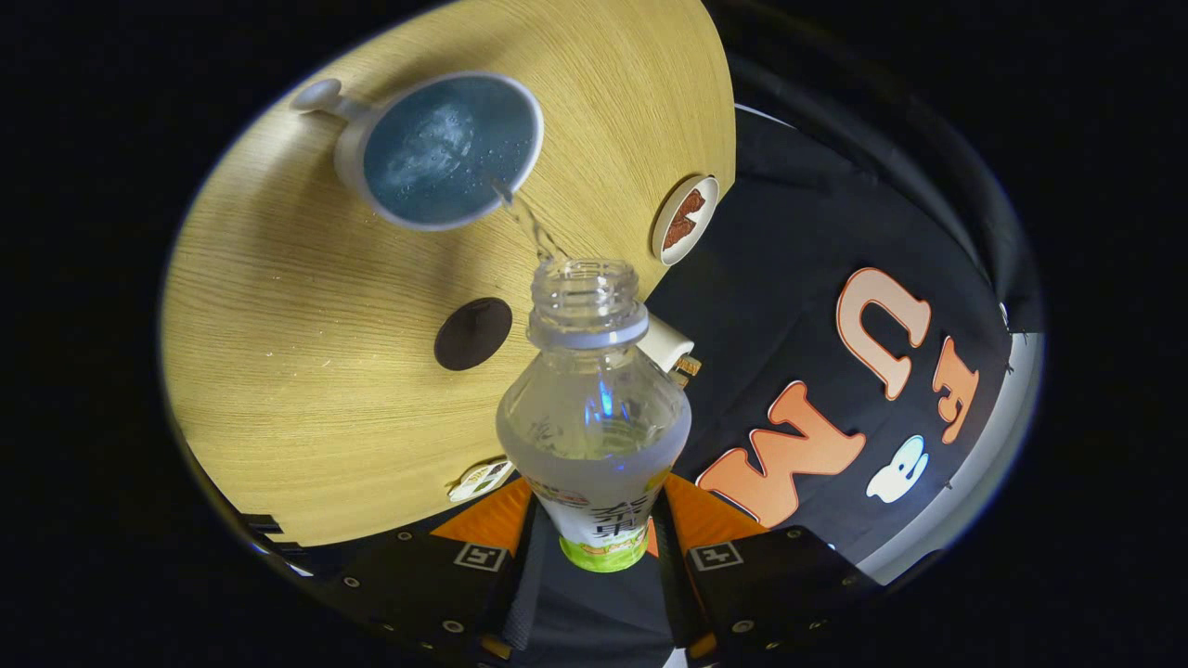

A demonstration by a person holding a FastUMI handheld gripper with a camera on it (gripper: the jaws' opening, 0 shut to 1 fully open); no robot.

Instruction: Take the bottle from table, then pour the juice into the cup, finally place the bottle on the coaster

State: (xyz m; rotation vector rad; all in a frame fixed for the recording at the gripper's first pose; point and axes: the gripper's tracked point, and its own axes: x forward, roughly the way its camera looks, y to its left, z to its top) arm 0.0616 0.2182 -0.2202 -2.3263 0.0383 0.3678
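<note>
Gripper view, from where it rides: the gripper [594, 543] has its two fingers [487, 529] pressed against the lower body of the bottle [594, 417], one on each flank, so it is clamped on the bottle; the bottle lies between them with its open neck pointing ahead, tilted over the wooden table [297, 371]. Ahead and to the left of the fingers stands the cup [445, 153], white outside and blue within, its handle turned away to the far left, liquid already pooled inside it; a thin clear stream [527, 223] runs from the bottle's mouth to the cup's near rim. Just left of the bottle's neck a dark round coaster [473, 333] lies on the table, apart from the cup; beyond the neck to the right, at the table's edge, sits a small white round disc [685, 219] with a reddish-brown picture.
</note>
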